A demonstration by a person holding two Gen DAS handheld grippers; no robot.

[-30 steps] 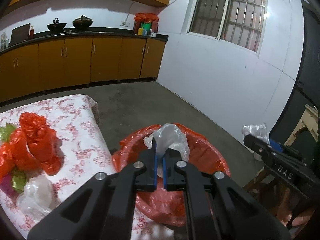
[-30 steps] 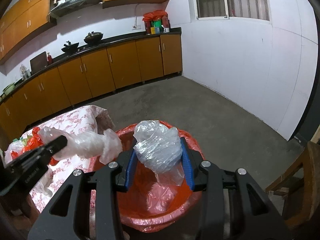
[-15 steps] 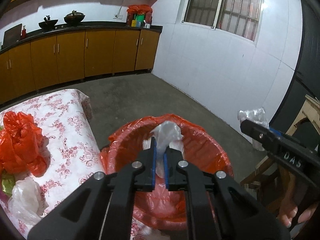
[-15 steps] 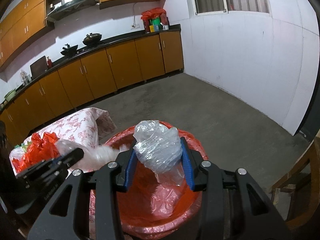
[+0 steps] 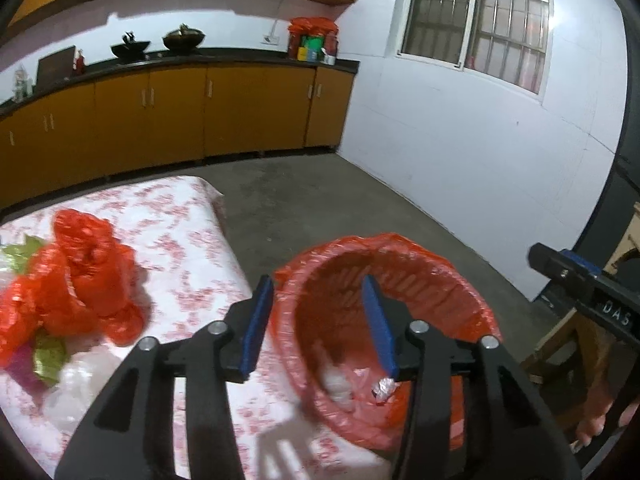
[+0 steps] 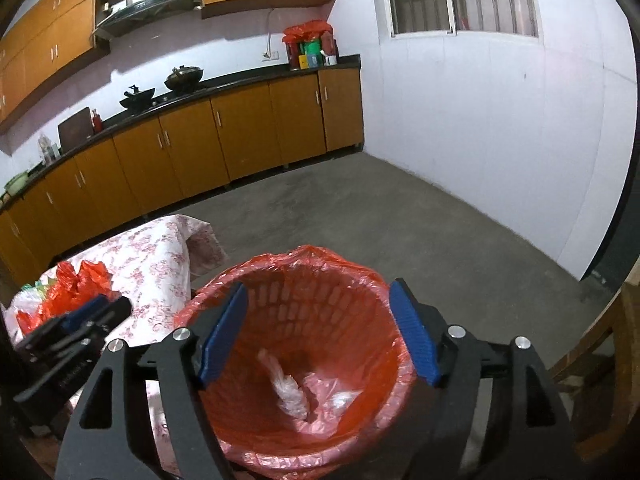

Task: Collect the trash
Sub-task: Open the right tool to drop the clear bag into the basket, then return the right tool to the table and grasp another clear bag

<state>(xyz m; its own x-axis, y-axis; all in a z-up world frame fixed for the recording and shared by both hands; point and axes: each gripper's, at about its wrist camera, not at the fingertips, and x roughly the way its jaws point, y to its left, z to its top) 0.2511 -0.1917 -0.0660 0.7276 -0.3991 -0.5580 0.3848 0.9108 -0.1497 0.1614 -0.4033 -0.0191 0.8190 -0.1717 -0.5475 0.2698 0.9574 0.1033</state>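
**Both grippers emptied over the lined bin**

To the left of the waste basket (image 6: 304, 360), a table under a pink floral cloth (image 5: 188, 240) is seen, with crumpled red plastic bags (image 5: 76, 280) piled on it; green scraps and a clear plastic bag (image 5: 76, 384) lie against the pile, on its near side. The left gripper (image 5: 318, 322) is held at the basket's table-side rim: its jaws have just been opening, stand moderately apart, and nothing is caught between them. The basket, lined with a red plastic bag (image 6: 320, 264), stands on the concrete floor just beside the table. At its bottom, crumpled clear plastic bags (image 6: 292, 396) are seen lying loose; in the left wrist view they are blurred. The right gripper (image 6: 320, 332) is held directly above the basket's mouth; its jaws have just been opening as well, are spread widely, and are empty. In the left wrist view, to the right of the basket, a hand (image 5: 600, 426) is seen under the right gripper, before a wooden chair (image 5: 560, 344).
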